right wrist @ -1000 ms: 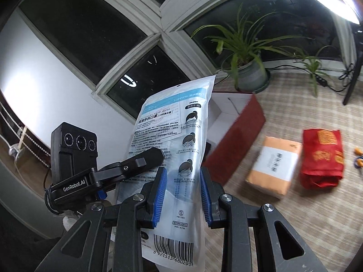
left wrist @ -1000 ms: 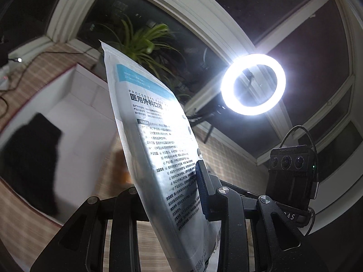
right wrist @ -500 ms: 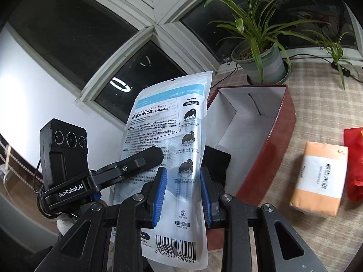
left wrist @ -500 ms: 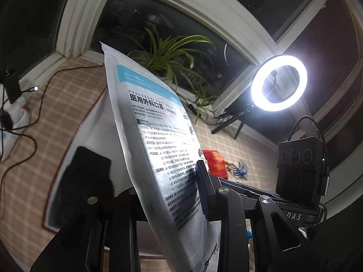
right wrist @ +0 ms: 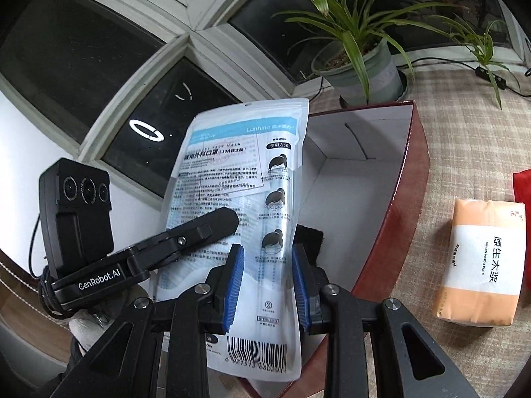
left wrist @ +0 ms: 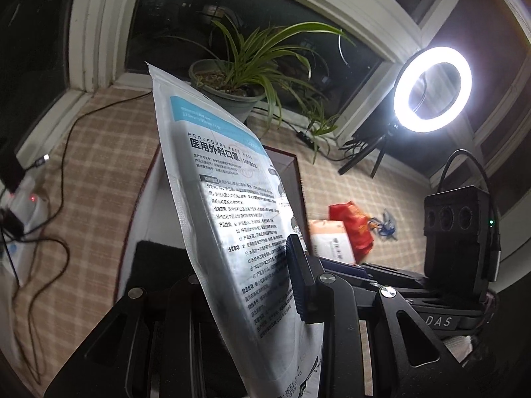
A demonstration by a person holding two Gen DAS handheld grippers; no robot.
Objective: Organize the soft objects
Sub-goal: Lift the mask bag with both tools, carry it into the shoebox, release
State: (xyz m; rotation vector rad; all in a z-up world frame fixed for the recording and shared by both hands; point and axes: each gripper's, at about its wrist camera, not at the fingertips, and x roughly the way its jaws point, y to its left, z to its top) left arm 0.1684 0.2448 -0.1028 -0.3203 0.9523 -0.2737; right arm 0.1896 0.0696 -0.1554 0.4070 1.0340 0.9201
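- The right gripper [right wrist: 267, 285] has its jaws closed to a narrow gap on the lower part of the face mask pack [right wrist: 245, 199], with a blue pad pressed against each side of the pack just above its barcode.
- The left gripper [left wrist: 252, 285] grips the same face mask pack [left wrist: 232, 205] edge-on: its right blue pad lies flat against the printed face, while its other finger is hidden behind the pack, so its jaws stand only slightly apart.
- In the right wrist view the black finger of the left gripper [right wrist: 186, 235] reaches across the pack's left half from the left.
- The pack is held upright in the air between the two grippers, with its blue-banded top edge pointing away from both cameras.
- Directly behind and below the pack sits an open red box [right wrist: 395, 219] with a white inside [right wrist: 351, 179]; a black soft item [right wrist: 310, 235] lies on its floor at the near end, just behind the pack.
- In the left wrist view the same black item [left wrist: 156, 262] shows to the left of the pack, inside the box.
- To the right of the box, on the checked cloth of the counter [right wrist: 464, 99], lies an orange tissue pack [right wrist: 481, 262], with a red pouch [right wrist: 521, 189] just beyond it at the frame edge.
- At the far side a potted plant [right wrist: 361, 66] stands by the window.
- A lit ring light [left wrist: 433, 89] stands at the far right in the left wrist view.
- Cables [left wrist: 49, 219] trail over the cloth at the left.
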